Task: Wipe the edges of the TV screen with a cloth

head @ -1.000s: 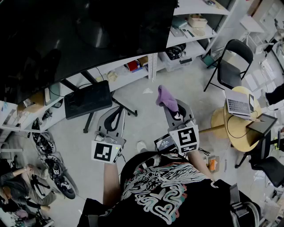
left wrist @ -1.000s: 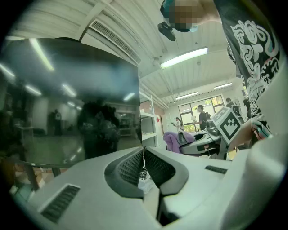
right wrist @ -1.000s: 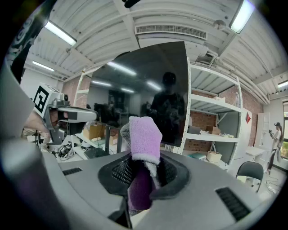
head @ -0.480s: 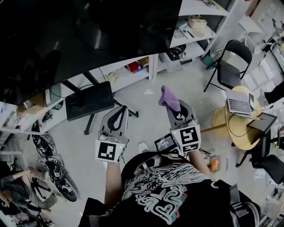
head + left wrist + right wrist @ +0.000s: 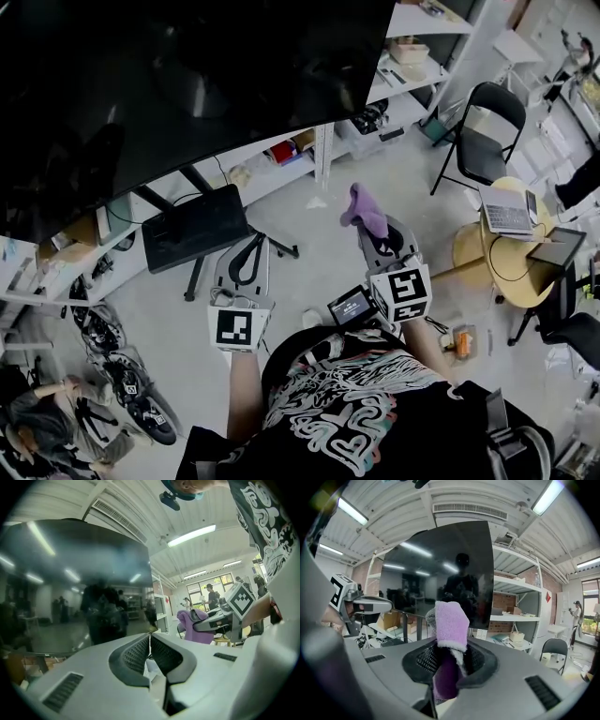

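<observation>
At upper left of head view, TV screen [image 5: 169,84] running off frame, top edges cut off. Mid-frame, right gripper [image 5: 377,230] clamping purple cloth [image 5: 364,206] below screen's lower right corner. Left gripper [image 5: 247,251] pointing screenward, jaws pressing together, gripping nothing.

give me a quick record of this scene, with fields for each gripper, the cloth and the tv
left gripper: shut, nothing between its jaws
right gripper: shut on the purple cloth
cloth shape: bunched, upper end sticking out past the jaws
TV screen: dark, reflecting the room lights
cloth to screen: apart in the head view, below the screen's lower right part
wiping: not yet begun
</observation>
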{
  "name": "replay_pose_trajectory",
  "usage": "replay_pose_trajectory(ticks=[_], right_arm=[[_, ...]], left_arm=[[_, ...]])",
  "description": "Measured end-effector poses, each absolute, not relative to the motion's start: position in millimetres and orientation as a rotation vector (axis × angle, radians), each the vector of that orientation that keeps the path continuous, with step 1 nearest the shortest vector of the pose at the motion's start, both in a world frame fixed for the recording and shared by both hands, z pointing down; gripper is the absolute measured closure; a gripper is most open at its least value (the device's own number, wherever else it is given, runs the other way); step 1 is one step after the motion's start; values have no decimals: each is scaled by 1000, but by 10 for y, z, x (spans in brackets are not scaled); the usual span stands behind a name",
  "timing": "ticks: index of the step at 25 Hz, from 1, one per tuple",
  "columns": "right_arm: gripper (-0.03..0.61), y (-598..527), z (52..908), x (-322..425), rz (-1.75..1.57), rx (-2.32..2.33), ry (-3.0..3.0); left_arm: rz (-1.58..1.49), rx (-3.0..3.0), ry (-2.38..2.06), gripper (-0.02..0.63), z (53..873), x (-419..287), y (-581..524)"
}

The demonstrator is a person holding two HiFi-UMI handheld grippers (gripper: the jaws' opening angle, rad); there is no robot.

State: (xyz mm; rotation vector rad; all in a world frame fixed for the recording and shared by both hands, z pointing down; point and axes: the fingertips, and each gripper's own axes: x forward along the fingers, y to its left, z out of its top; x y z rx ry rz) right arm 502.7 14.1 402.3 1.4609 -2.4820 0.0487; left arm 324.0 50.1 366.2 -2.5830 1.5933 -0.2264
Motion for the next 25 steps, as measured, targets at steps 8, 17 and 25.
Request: replay_pose_trajectory(ticks=[8, 17, 25], right_arm=[[482, -48, 4100, 5014, 79, 1513, -2409], [482, -686, 4250, 5205, 133, 1543, -2374], [482, -1404, 4409, 5407, 195, 1501, -2371]], left_arm=[[-241, -2580, 1622, 591, 3773, 3104, 145], [-118, -2607, 1609, 591, 3762, 3330, -545], [-154, -2583, 1598, 591, 3785, 3602, -1258]])
